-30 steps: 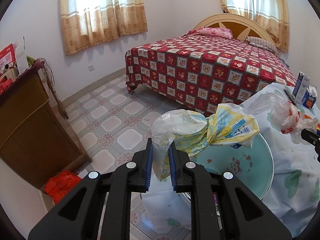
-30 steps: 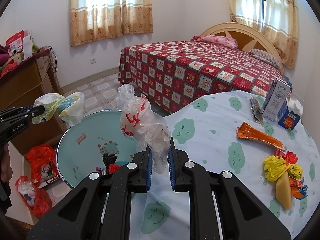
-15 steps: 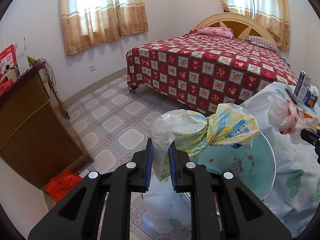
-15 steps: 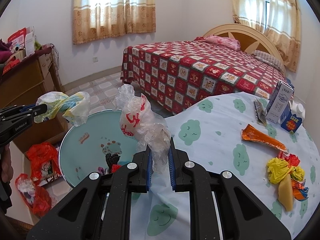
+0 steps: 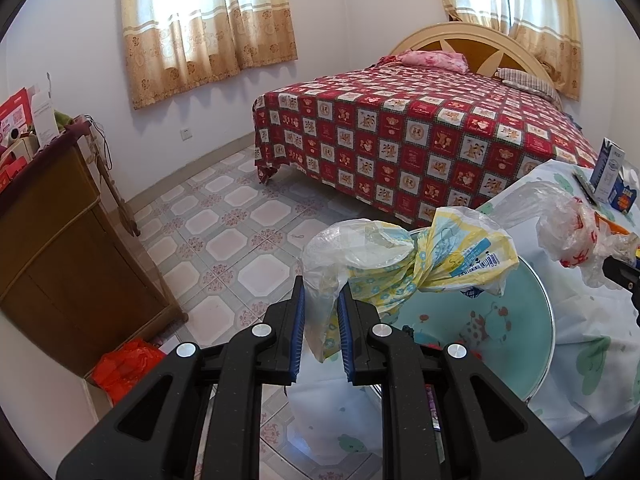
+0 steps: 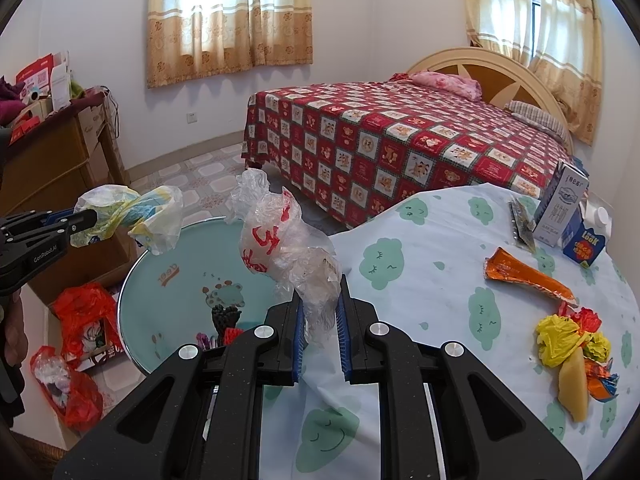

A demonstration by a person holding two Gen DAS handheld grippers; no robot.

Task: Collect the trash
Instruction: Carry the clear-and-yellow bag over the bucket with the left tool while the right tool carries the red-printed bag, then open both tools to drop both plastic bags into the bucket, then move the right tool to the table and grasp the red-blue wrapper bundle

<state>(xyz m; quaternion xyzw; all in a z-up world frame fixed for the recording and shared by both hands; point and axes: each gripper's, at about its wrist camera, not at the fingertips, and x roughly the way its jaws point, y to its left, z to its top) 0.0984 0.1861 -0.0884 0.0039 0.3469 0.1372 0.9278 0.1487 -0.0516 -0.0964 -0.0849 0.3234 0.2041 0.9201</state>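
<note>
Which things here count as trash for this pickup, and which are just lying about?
Job items:
yellow patterned bag in left gripper
clear red-print bag in right gripper
orange wrapper
crumpled yellow and red wrappers

Lying about, likely:
milk carton
blue box
bed
wooden cabinet

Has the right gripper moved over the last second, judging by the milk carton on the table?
Yes. The right gripper, shut on the clear bag, drifted slightly left: the milk carton slid right in the right wrist view.
</note>
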